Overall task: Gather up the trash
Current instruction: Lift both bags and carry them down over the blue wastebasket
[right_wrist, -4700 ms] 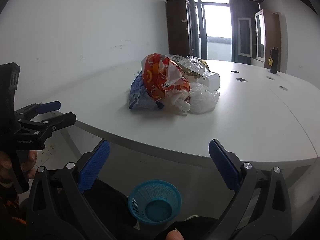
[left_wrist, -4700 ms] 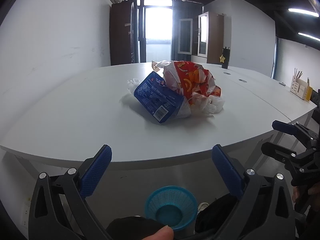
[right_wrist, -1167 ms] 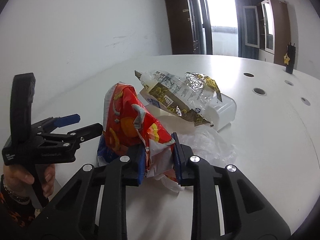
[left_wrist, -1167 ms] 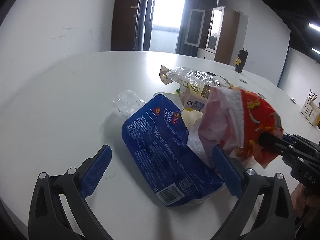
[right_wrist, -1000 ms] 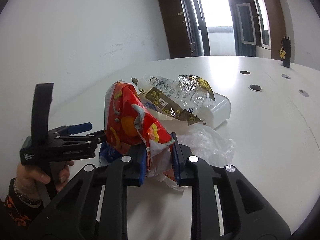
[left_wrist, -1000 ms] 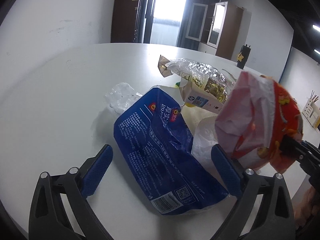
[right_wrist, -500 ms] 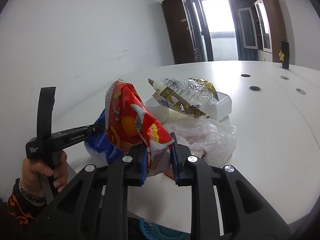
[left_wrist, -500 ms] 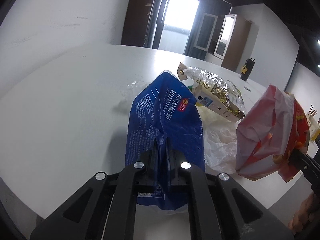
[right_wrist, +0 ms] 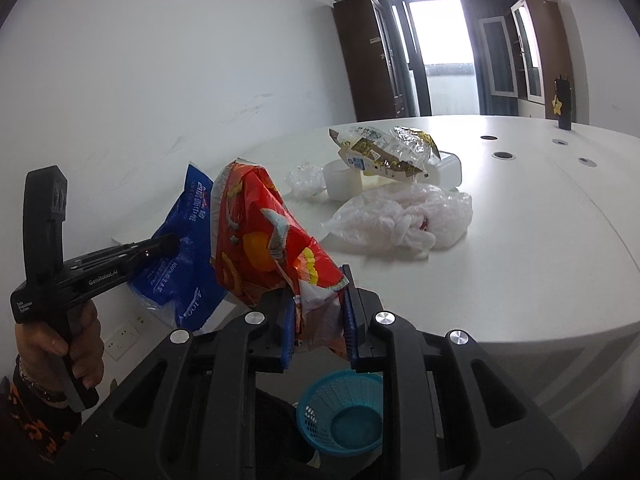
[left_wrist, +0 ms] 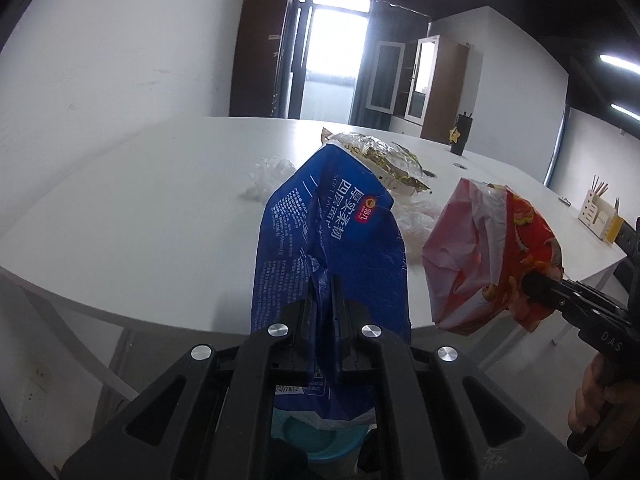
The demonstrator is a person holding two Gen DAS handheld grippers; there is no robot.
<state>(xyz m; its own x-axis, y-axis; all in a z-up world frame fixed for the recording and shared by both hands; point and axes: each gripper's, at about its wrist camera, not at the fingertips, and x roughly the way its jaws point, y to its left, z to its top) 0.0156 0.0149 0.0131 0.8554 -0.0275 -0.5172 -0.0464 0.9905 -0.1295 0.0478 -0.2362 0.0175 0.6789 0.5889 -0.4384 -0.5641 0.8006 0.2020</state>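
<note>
My left gripper point(left_wrist: 323, 286) is shut on a blue tissue wrapper point(left_wrist: 332, 240) and holds it off the white table's point(left_wrist: 140, 216) front edge. The wrapper also shows in the right wrist view point(right_wrist: 184, 248). My right gripper point(right_wrist: 318, 300) is shut on a red snack bag point(right_wrist: 264, 240), held in the air beside the blue wrapper; the bag also shows in the left wrist view point(left_wrist: 492, 256). A blue mesh trash basket point(right_wrist: 344, 416) stands on the floor below both grippers; only its rim shows in the left wrist view point(left_wrist: 312, 446).
On the table lie a gold and clear wrapper point(right_wrist: 384, 148) over a white plastic box point(right_wrist: 444, 170), a crumpled clear bag point(right_wrist: 404, 216), a small clear wrapper point(right_wrist: 302, 178) and a white cup point(right_wrist: 340, 180). A dark bottle point(right_wrist: 562, 98) stands far back.
Both grippers have pulled back from the table and lifted their bags past its front edge. The basket has come into view below the right gripper.
</note>
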